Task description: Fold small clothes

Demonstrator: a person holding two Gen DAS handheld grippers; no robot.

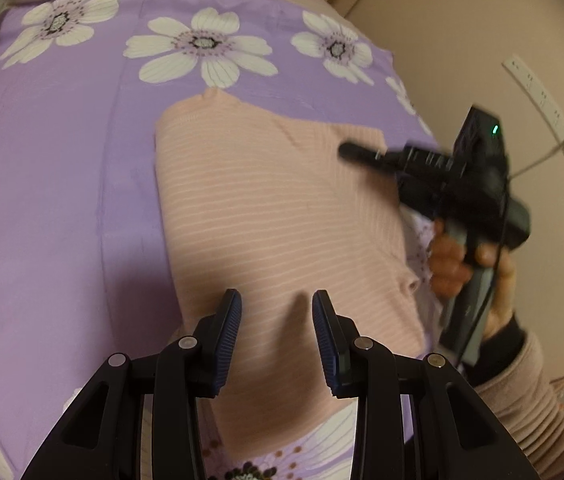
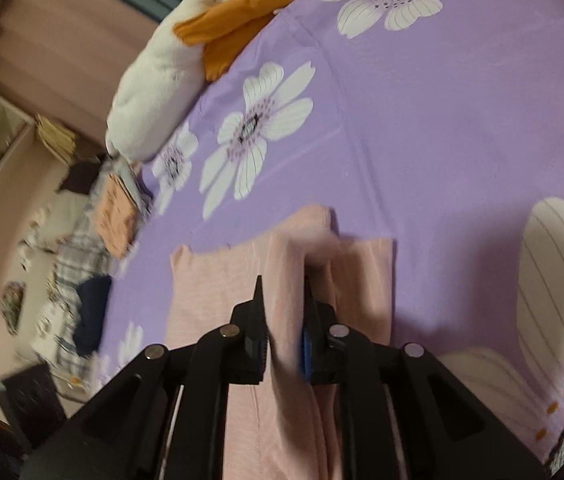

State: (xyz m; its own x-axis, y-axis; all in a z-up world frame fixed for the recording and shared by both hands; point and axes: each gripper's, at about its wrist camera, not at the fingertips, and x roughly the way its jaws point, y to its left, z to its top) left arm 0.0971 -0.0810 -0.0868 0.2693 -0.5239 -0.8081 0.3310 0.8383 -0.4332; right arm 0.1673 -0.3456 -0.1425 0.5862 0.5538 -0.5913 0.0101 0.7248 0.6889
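left wrist view: pink ribbed garment [image 1: 266, 208] lies flat on the purple floral bedsheet [image 1: 62, 184]. left tongs [image 1: 277, 312] spread, hovering over its near part. right tongs [image 1: 348, 151] reach over its far right edge, blurred.

right wrist view: right tongs [image 2: 282, 300] pinching a raised fold of the pink ribbed garment [image 2: 210, 292]. white plush toy [image 2: 154, 96] at the bed edge.

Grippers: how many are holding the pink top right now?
1. The right gripper is shut on a fold of the pink top; the left gripper hovers open above it, holding nothing.
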